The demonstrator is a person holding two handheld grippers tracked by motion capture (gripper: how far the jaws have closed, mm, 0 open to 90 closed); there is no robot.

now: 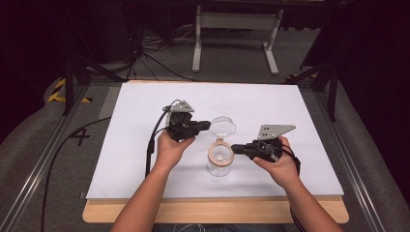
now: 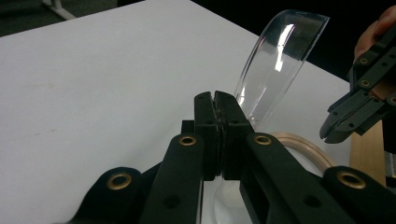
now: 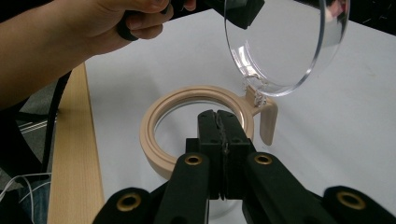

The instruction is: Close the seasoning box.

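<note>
Mid-table, the clear jar (image 1: 220, 164) stood with its hinged lid (image 1: 223, 126) swung up, left gripper (image 1: 205, 125) clenched on the lid edge, right gripper (image 1: 237, 148) clamped on the beige collar (image 1: 220, 153); next move probably needs the collar braced.

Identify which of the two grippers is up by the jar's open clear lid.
The left gripper: it sits at the edge of the raised clear lid, whereas the right gripper rests lower, against the jar's tan rim.

Jar (image 1: 220, 162): stood on the table (image 1: 135, 159), between the grippers.
Lid (image 1: 223, 126): raised behind the jar's mouth.
Left gripper (image 1: 205, 125): left of the lid.
Right gripper (image 1: 235, 148): right of the jar.
</note>
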